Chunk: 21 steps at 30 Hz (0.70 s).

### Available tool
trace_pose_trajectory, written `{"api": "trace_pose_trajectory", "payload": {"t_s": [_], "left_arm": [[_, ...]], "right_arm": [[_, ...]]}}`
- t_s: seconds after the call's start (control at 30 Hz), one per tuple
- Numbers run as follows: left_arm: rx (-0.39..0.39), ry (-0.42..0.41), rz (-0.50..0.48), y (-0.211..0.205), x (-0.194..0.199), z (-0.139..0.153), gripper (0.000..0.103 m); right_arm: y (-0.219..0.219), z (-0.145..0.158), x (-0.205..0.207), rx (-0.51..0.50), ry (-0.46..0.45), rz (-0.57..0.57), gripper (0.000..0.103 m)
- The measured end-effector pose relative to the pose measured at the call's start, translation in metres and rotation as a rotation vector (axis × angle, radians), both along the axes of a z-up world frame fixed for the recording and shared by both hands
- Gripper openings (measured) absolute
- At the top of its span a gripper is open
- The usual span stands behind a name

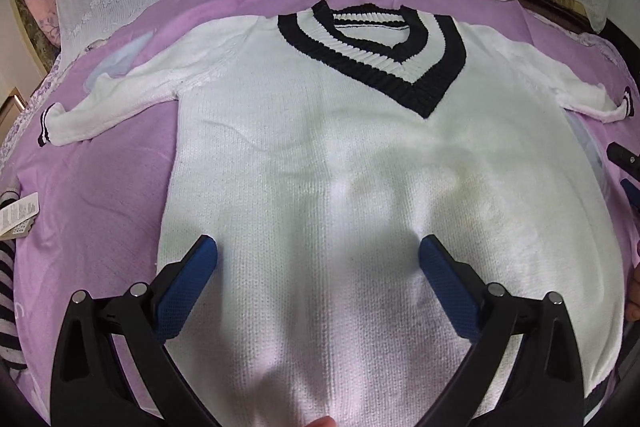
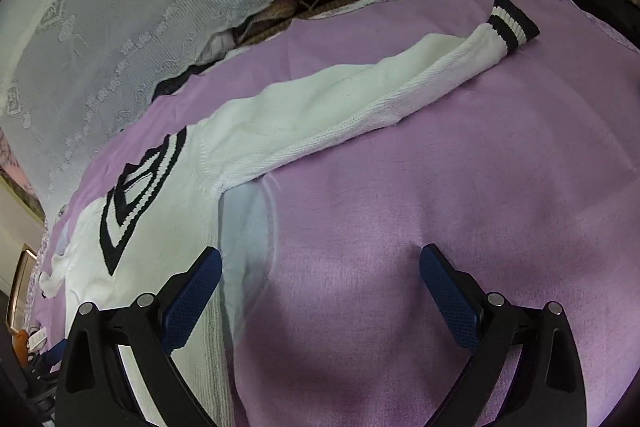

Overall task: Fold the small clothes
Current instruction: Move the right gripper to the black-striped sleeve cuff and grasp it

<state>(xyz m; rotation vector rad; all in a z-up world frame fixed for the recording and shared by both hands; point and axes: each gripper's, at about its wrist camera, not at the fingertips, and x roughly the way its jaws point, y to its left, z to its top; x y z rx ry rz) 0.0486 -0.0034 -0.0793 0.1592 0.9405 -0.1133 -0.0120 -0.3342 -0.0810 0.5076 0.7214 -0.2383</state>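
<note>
My left gripper [image 1: 318, 255] and right gripper [image 2: 320, 263] gape wide, empty; sweater [image 1: 320, 167] lies flat, unfolded. Next I'd grab 1 sleeve [image 2: 360, 103].

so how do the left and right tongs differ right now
The left tongs hang over the white sweater, centred on its body; the right tongs hang mostly over the bare purple cloth, beside the sweater's edge, below one spread sleeve. Both are open and hold nothing.
</note>
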Motion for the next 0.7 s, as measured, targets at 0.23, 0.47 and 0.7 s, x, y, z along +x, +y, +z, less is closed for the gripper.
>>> {"api": "trace_pose_trajectory", "payload": {"t_s": [0.23,0.47,0.7], "left_arm": [[-0.013,0.009,0.006,-0.001,-0.002,-0.004,0.099],[-0.017,0.031,-0.024,-0.004,0.002,-0.007,0.099],[-0.036,0.044,-0.028,-0.002,0.005,-0.010,0.099]], "right_arm": [[-0.018,-0.001,-0.023,0.147,-0.106,0.043,0.100],[-0.063,0.035,-0.004,0.050,-0.121,-0.113,0.095],[-0.135,0.022,0.027,0.228,-0.058,-0.345,0.086]]}}
